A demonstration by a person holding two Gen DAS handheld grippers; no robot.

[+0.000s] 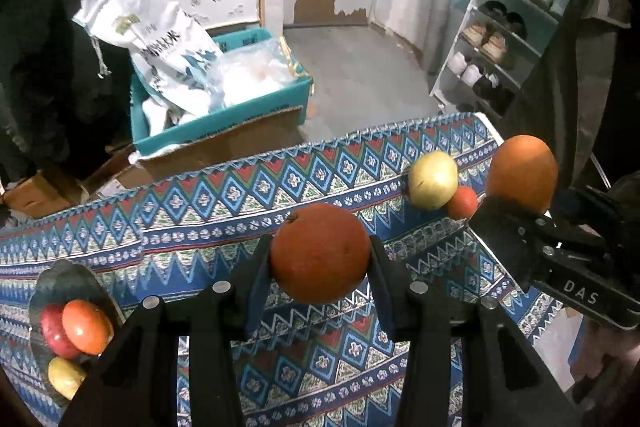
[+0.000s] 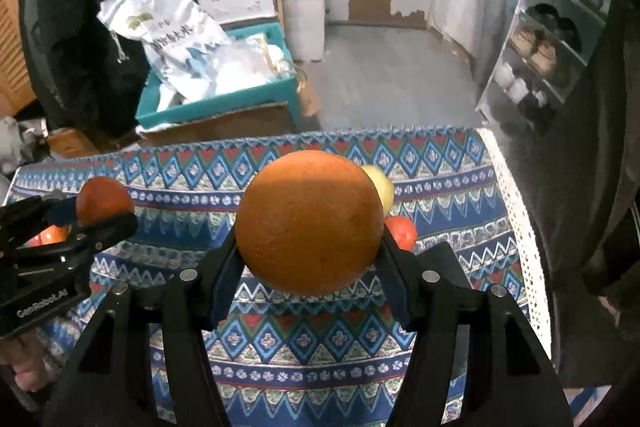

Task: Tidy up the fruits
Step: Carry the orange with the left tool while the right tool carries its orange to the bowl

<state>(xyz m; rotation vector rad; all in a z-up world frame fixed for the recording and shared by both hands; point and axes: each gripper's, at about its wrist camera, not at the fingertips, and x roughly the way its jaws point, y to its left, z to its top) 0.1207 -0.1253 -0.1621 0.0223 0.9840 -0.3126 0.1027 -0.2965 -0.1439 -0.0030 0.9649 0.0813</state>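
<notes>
Only the left wrist view shows the plate (image 1: 60, 279), low to the left of the left gripper (image 1: 320, 259), carrying a red fruit (image 1: 56, 331), an orange-red fruit (image 1: 88, 327) and a small yellow fruit (image 1: 64, 377). The right wrist view hides most of this behind the left gripper's body.

The left gripper is clenched on a dark orange (image 1: 320, 251), both pads pressing its sides, lifted clear of the cloth. The right gripper (image 2: 310, 251) stands wider, grasping a larger orange (image 2: 310, 223) the same way, also off the cloth.

Just beyond the right gripper, a yellow apple (image 1: 433, 179) and a small red fruit (image 1: 463, 202) lie touching on the patterned tablecloth (image 1: 224, 195).

Past the table's far edge are a teal bin (image 1: 224, 123) with a printed bag (image 1: 148, 27), cardboard, a grey floor, a wooden shelf, and a shoe rack (image 1: 504, 39) to the right.
</notes>
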